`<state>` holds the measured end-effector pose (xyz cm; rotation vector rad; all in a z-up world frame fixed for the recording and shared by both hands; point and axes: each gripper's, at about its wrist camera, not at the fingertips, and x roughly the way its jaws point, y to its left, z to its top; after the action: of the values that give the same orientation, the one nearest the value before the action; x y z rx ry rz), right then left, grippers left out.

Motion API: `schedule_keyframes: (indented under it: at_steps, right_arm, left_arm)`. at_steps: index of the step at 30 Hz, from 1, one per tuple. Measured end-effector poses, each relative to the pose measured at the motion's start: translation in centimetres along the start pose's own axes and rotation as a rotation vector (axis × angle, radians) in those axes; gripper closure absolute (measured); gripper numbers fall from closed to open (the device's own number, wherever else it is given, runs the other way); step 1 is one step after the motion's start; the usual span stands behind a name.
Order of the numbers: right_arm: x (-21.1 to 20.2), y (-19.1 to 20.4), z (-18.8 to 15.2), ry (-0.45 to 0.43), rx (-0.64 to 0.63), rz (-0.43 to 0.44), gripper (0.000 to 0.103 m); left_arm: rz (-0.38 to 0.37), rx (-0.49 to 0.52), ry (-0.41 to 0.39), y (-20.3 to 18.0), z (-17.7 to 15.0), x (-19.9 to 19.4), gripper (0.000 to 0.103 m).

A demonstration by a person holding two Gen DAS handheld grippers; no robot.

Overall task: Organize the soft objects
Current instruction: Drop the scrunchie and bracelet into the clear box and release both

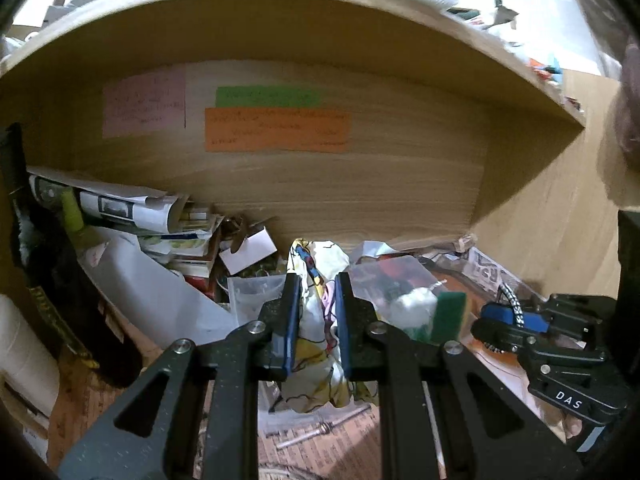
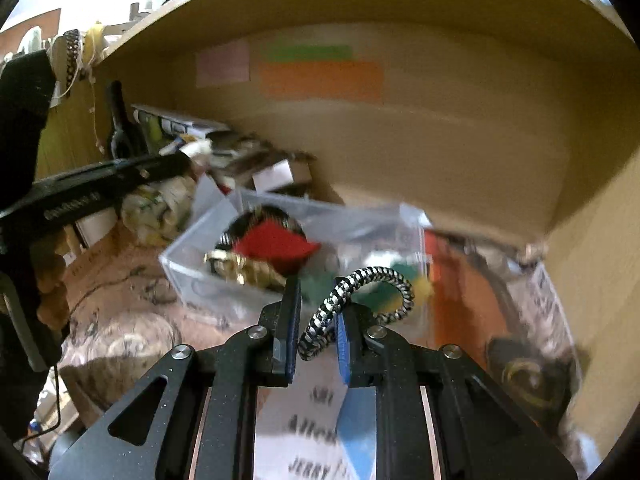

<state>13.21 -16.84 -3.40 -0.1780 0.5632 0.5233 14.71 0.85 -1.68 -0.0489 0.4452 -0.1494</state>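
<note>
The left gripper point(image 1: 316, 316) is clenched on a crumpled printed cloth point(image 1: 320, 344), white and yellow with coloured line drawings, which bulges above and below the blue pads and hangs clear of the cluttered tabletop point(image 1: 320, 444). The right gripper point(image 2: 318, 336) is clamped on a black-and-white braided cord point(image 2: 360, 296); the cord rises from between the pads, arches over to the right and curls back down. Just beyond both grippers stands a clear plastic box point(image 2: 192, 264), open at the top, under a wooden shelf point(image 1: 280, 12). In the right wrist view the box holds a dark coiled cord point(image 2: 260, 216) against its far side, a red piece of fabric point(image 2: 276, 246) lying over that coil, a gold-coloured braided piece point(image 2: 244, 270) at its near wall, and something green point(image 2: 316, 284) too blurred to name. In the left wrist view a white fluffy ball point(image 1: 416, 308) and a green sponge with a yellow edge point(image 1: 450, 316) show at the box's near right. Coloured paper notes point(image 1: 276, 130) are stuck to the wooden back panel, and papers and boxes pile up at the left.
</note>
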Motion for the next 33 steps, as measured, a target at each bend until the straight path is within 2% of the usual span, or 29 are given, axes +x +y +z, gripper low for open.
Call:
schedule_keyframes:
  at_steps: [6, 12, 14, 15, 16, 17, 19, 20, 22, 25, 27, 33]
  right_arm:
    - [4.0, 0.1, 2.3, 0.016, -0.023, 0.017, 0.089]
    - [8.7, -0.4, 2.2, 0.109, 0.012, 0.040, 0.088]
    - [10.0, -0.7, 1.4, 0.174, 0.028, 0.053, 0.088]
    - [10.3, -0.8, 1.2, 0.194, 0.029, 0.058, 0.086]
    - [10.5, -0.9, 0.8, 0.213, 0.032, 0.060, 0.079]
    - [10.5, -1.1, 0.6, 0.224, 0.035, 0.059, 0.070]
    - [10.2, -1.3, 0.1, 0.230, 0.043, 0.055, 0.057]
    - [9.9, -1.4, 0.0, 0.231, 0.044, 0.055, 0.051]
    - [9.2, -1.6, -0.1, 0.223, 0.042, 0.052, 0.046]
    - [7.9, -2.1, -0.2, 0.211, 0.036, 0.048, 0.032]
    - [7.4, -1.9, -0.2, 0.199, 0.024, 0.044, 0.028]
    - [4.6, -1.8, -0.2, 0.158, 0.011, 0.039, 0.028]
  left_arm:
    - [0.008, -0.008, 0.077, 0.6, 0.0, 4.1, 0.088]
    - [-0.010, -0.017, 0.217, 1.0, -2.0, 8.3, 0.088]
    - [-0.009, -0.009, 0.261, 1.0, -2.9, 9.2, 0.084]
    - [-0.010, -0.005, 0.276, 1.0, -3.2, 9.5, 0.078]
    - [-0.009, -0.002, 0.287, 1.0, -3.4, 9.7, 0.070]
    - [-0.006, 0.001, 0.292, 0.9, -3.6, 9.7, 0.067]
    - [-0.009, 0.002, 0.295, 0.8, -3.8, 9.5, 0.058]
    - [-0.012, 0.001, 0.295, 0.8, -3.8, 9.3, 0.057]
    - [-0.019, 0.000, 0.288, 0.7, -3.8, 8.7, 0.049]
    - [-0.025, 0.002, 0.260, 0.6, -3.4, 7.5, 0.042]
    - [-0.022, 0.006, 0.236, 0.5, -3.2, 6.4, 0.039]
    - [-0.024, 0.006, 0.157, -0.1, -2.2, 3.0, 0.038]
